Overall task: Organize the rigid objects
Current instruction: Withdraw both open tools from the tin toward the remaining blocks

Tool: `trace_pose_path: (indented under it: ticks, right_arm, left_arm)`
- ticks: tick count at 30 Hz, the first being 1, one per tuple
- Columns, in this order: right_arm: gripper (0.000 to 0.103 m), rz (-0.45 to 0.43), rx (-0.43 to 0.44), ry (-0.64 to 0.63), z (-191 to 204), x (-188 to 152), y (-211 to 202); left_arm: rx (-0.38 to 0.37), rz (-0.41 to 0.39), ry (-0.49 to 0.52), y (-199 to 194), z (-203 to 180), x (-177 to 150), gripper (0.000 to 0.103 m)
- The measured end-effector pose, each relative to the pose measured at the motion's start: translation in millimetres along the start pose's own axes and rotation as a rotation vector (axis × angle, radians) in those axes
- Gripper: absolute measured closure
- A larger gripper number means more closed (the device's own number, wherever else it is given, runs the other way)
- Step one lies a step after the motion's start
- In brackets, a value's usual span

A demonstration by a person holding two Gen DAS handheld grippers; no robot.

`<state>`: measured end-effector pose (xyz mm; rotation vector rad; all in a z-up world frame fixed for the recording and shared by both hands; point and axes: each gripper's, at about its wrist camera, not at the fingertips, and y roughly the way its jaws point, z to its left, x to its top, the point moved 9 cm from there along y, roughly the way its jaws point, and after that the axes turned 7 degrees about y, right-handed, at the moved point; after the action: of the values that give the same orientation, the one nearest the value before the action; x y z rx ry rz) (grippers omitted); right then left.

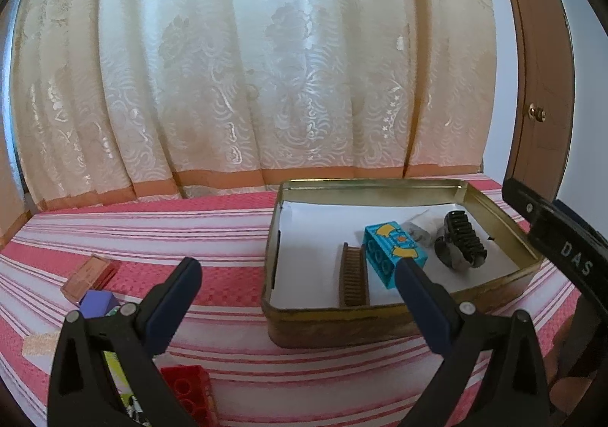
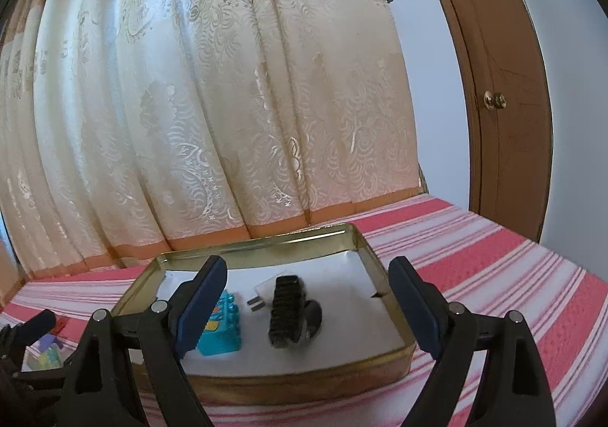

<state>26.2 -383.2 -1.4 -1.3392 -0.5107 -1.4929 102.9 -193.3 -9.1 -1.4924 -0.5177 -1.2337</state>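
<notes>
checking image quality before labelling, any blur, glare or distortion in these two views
Left wrist view: sharp, strong fisheye bowing of the curtain and door; sheen on the tin rim. Right wrist view: softer, the teal brick and black hair clip slightly smeared; same barrel distortion, dark corners.

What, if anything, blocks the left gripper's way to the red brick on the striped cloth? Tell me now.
Nothing visible does. The left gripper is open and empty, and the red brick lies bare on the striped cloth, just below its left finger. The tin sits off to the right.
</notes>
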Motion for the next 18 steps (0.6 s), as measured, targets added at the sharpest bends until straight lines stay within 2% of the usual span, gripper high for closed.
trace_pose_path:
  ticks: [7,18]
  right_arm:
    - [0.014,-0.004,0.020,-0.003,12,-7,-14]
    - [0.014,0.004,0.069,-0.024,38,-20,-32]
  left_arm:
    - [0.019,-0.037,0.020,-16,11,-2,0.000]
    - [0.050,-0.044,-0.009,-31,41,-12,0.000]
